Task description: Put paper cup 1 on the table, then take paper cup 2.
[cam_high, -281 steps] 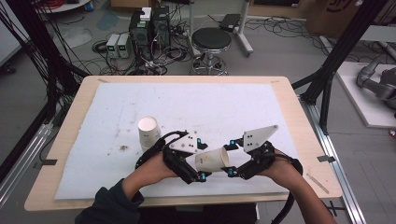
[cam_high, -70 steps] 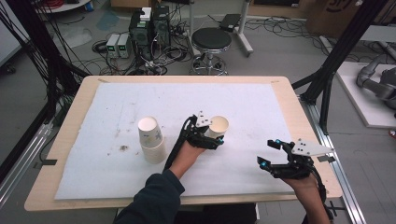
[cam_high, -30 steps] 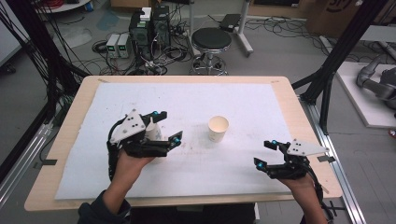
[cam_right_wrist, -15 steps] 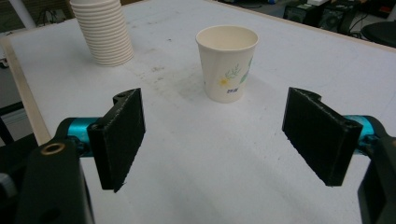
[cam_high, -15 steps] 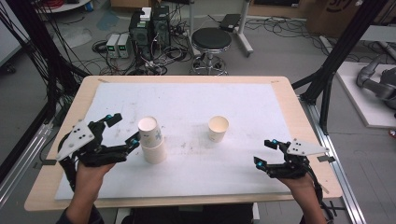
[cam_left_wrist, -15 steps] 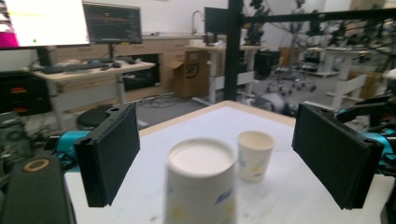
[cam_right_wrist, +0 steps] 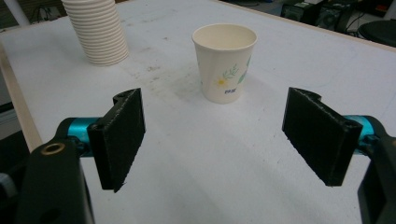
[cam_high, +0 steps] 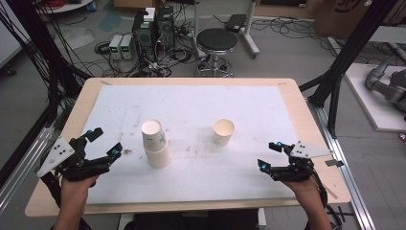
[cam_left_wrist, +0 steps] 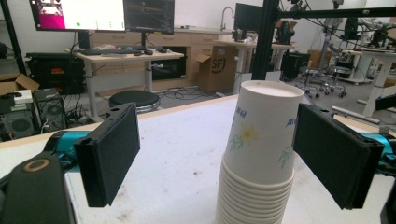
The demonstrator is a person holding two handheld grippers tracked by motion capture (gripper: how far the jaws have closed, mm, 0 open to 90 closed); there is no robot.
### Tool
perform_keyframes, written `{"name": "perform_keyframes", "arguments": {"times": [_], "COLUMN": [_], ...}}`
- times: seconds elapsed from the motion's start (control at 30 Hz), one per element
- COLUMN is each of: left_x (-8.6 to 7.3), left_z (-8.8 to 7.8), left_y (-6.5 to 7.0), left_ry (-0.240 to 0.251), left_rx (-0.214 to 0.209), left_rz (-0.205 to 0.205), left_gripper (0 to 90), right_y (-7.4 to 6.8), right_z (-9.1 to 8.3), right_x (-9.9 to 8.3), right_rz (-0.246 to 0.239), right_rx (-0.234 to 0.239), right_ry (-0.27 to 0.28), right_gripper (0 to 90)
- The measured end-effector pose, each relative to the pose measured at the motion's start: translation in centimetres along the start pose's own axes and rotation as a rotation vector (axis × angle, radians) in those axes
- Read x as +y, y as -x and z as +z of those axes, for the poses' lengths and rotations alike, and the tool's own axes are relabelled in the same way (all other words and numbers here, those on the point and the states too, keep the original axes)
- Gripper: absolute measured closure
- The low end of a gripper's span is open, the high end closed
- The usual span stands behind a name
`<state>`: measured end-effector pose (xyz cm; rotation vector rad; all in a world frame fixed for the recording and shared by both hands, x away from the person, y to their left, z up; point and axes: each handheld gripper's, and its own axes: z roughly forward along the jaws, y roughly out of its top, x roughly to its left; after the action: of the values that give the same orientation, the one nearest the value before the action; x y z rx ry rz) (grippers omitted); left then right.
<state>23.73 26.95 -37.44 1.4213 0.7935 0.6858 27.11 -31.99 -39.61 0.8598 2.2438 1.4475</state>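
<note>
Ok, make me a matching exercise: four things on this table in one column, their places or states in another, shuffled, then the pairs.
Things
1. stack of cups
2. single cup
3. left gripper
4. right gripper

Places or states
A. open, at the table's near right edge
B. upright, mouth up, alone near the middle
C. upside down, nested, left of the middle
D. open, just left of the stack, touching nothing

Pairs: 1-C, 2-B, 3-D, 4-A
</note>
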Motion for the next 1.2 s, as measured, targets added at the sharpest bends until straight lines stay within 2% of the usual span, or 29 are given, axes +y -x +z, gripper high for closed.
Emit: {"name": "perform_keyframes", "arguments": {"times": [0.33,0.7,0.87,1.07,1.2], "left_x": [-0.3,-0.8,-1.0,-1.0,-0.6], "left_z": [-0.2,0.2,0.4,1.3,2.7], "left_y": [0.0,0.4,0.8,1.1,1.6], "left_ry": [-0.025,-0.052,-0.061,-0.081,-0.095], "left_rx": [0.008,-0.011,-0.019,-0.04,-0.071], "left_rz": [0.007,0.004,-0.014,-0.025,-0.017], "left_gripper": [15.2,15.2,15.2,15.2,15.2], "right_y": [0.2,0.1,-0.1,-0.1,-0.1], "right_z": [-0.3,-0.1,0.0,0.2,0.3], "right_x": [0.0,0.0,0.2,0.1,0.1], "right_rz": [0.001,0.002,-0.009,-0.005,-0.004], "right_rx": [-0.003,0.0,0.012,0.016,0.019], "right_ry": [0.008,0.004,0.006,0.002,0.001], "right_gripper": [21.9,21.9,21.9,21.9,21.9]}}
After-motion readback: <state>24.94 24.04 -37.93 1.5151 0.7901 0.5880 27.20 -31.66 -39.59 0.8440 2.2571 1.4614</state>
